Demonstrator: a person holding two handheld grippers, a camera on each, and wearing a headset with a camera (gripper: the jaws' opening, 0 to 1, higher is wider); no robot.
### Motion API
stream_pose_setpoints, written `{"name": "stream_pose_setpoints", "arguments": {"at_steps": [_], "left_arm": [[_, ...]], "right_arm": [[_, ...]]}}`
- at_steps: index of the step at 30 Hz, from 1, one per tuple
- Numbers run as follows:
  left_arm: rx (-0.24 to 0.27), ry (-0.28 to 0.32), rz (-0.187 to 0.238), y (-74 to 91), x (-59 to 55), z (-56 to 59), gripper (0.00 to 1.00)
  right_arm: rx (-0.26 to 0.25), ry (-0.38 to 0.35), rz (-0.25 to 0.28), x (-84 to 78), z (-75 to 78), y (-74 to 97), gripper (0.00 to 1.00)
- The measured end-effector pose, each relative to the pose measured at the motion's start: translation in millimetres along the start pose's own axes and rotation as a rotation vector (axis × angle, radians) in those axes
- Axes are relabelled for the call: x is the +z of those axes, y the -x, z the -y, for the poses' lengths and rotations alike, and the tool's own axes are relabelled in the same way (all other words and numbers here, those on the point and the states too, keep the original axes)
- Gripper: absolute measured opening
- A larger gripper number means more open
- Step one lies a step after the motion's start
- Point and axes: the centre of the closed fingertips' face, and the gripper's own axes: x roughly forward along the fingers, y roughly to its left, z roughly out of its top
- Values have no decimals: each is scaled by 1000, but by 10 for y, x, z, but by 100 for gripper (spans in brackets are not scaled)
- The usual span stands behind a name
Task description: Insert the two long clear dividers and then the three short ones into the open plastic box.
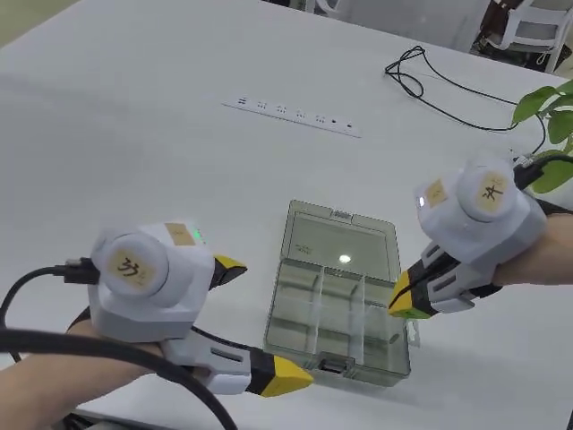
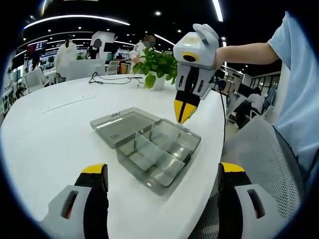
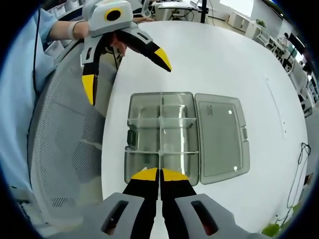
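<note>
Two grippers flank the open box [image 1: 376, 369], which sits at the near edge of the table [image 1: 134, 134]. The left gripper [image 1: 260, 322], near-left, has jaws spread wide and empty. The right gripper [image 1: 403, 300] has its jaws pressed together at the box's right wall, in line with a clear divider [image 3: 160, 134]; whether they pinch it I cannot tell. Nothing steadies the box, so a push there could slide it left or tilt the divider off its slots.

Smoky clear plastic box [image 1: 365, 374] open near table [image 1: 134, 134] edge, lid [image 1: 345, 237] flat; clear dividers [image 3: 160, 119] upright inside, crossing.
</note>
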Motion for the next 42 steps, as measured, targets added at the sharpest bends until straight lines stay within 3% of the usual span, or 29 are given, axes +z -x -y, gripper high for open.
{"name": "stream_pose_setpoints", "arguments": {"at_steps": [21,32,34,35,37,40,42], "left_arm": [[6,0,3,25,6,-12,92],[2,-6,4,23,34,24,92],[3,-5,5,30,42,28,92],[5,-4,7,38,47,28,92],[12,-2,9,57,49,19,92],[31,9,10,93,26,-9,92],[44,23,22,134,21,-9,93]], "right_arm": [[17,-3,-44,-84,11,-215,2],[3,-9,-29,-81,5,-207,3],[-17,20,1,-69,9,-198,4],[-34,17,34,-40,16,-178,11],[-49,-44,97,-6,-22,-115,23],[-74,-85,206,30,-116,7,30],[-87,-106,242,-5,-187,36,39]]}}
